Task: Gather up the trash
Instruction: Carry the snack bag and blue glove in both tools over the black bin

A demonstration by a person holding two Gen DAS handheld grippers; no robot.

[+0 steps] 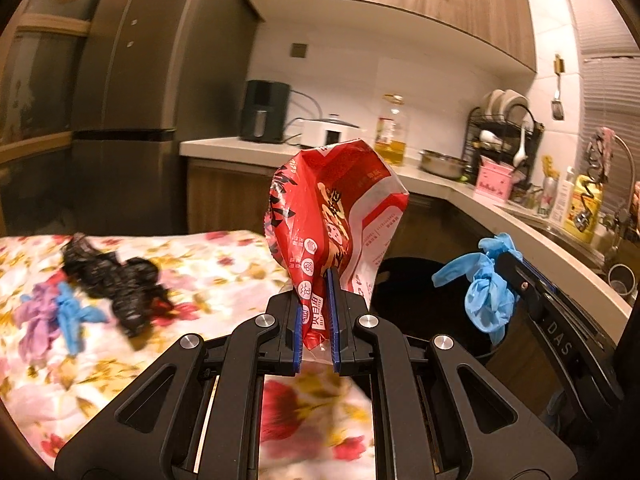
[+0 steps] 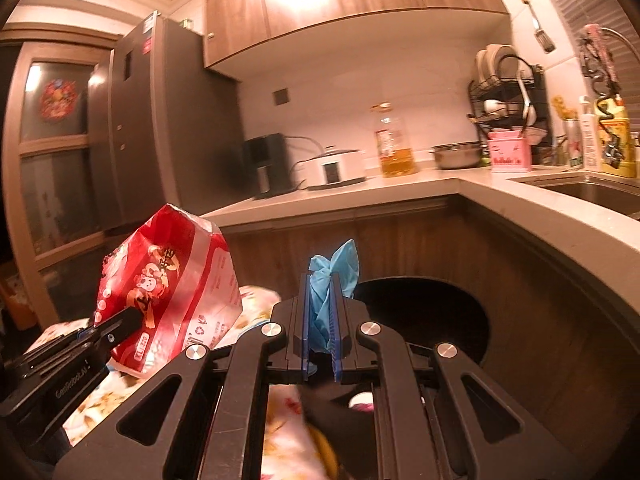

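- The left gripper (image 1: 316, 312) is clamped on a red snack bag (image 1: 336, 216), its blue pads pinching the crumpled lower end while the bag's puffed, printed body stands up above the fingers.
- The right gripper (image 2: 321, 320) is pinched tight on a blue glove (image 2: 330, 280); a knotted tuft of the glove sticks up past the fingertips, and the rest hangs bunched between the pads.
- Both held items hang just beside each other, at the edge of the floral tablecloth (image 1: 224, 256) and near the black trash bin (image 2: 432, 320).
- The bin's round mouth is open and dark; what lies inside cannot be told.
- On the tablecloth, well to the left, lie a crumpled black plastic bag (image 1: 116, 280) and, touching it, a tangle of purple and blue gloves (image 1: 56, 316).
- The bin stands in the gap between the table edge and the curved wooden counter front (image 2: 540, 280).
- Farther back, the countertop (image 2: 400, 188) carries an oil bottle (image 2: 394, 144), a white cooker (image 2: 334, 168) and a dish rack (image 2: 508, 92).
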